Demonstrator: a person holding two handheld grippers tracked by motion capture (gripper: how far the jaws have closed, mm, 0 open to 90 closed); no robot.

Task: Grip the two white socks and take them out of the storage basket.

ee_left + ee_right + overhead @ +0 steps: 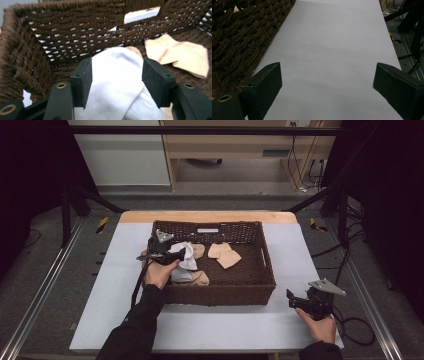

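A dark brown wicker basket (220,292) stands in the middle of the table. My left gripper (177,255) reaches into the basket's left side, where its pads (83,82) press on both sides of a bulky white cloth (117,80), part closed. The white cloth (189,262) bulges up between the jaws and spreads out below them. A tan folded cloth (180,56) lies on the basket floor to the right, and another tan cloth (200,279) lies by the white one. My right gripper (300,300) rests open and empty on the table near the basket's front right corner.
The basket's back wall (82,32) rises close ahead of the left jaws, with a handle slot (141,15) in it. In the right gripper view the basket's outer wall (239,37) is at the left, bare white tabletop (332,50) ahead and cables (412,32) past the table's edge.
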